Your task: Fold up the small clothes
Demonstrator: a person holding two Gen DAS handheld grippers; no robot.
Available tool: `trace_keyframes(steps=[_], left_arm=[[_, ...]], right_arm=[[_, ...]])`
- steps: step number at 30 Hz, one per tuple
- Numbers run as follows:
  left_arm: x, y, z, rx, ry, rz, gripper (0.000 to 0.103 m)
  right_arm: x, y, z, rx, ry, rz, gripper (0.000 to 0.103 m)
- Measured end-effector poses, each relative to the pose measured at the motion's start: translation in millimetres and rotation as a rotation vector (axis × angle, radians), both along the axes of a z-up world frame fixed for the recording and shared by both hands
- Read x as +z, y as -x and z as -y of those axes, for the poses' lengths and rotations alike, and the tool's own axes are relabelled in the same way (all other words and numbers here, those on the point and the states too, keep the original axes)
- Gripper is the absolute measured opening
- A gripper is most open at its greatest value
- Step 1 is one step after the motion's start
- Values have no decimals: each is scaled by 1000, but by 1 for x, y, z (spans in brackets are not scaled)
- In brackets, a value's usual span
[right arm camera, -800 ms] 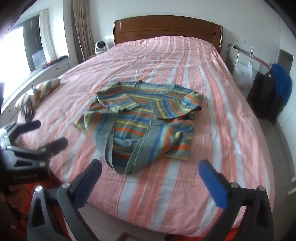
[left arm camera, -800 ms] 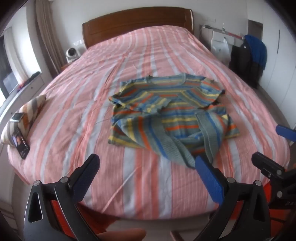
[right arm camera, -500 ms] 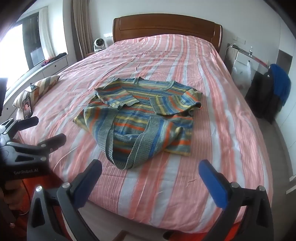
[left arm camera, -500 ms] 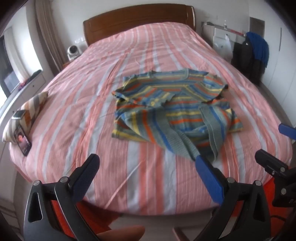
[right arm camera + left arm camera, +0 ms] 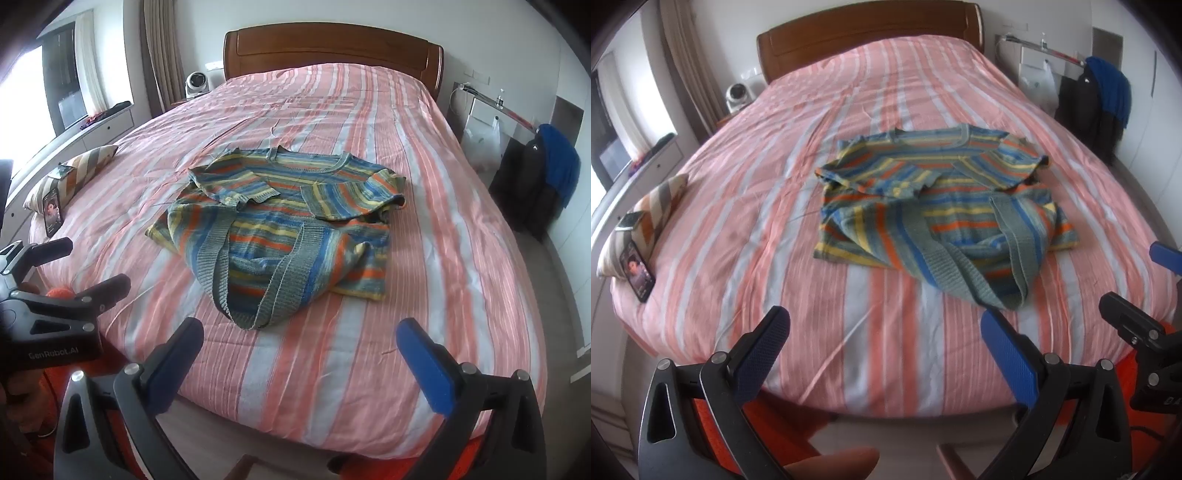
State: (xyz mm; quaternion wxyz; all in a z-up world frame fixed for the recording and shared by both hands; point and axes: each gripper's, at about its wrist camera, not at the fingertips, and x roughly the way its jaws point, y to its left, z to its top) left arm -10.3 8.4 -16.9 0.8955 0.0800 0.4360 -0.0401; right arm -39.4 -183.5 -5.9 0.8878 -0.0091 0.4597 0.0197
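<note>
Blk tongs, blue pads

Ahead of me a bed with a pink-and-white striped cover runs back to a brown wooden headboard. At its left edge I see a striped pillow with a phone leaning against it, screen lit. A small white fan stands beside the headboard, near brown curtains. To my right, dark clothes with a blue garment over them hang next to a white plastic bag.
</note>
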Motion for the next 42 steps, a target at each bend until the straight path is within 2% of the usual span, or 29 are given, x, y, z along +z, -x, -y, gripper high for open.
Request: trace_keyframes(steps=[15, 42], left_arm=[[-5, 4, 4, -20, -2, -8, 103], [-12, 0, 5, -16, -30, -35, 103]], right_arm=[[-3, 0, 8, -36, -23, -20, 103], [-10, -2, 5, -38, 3, -42, 103]])
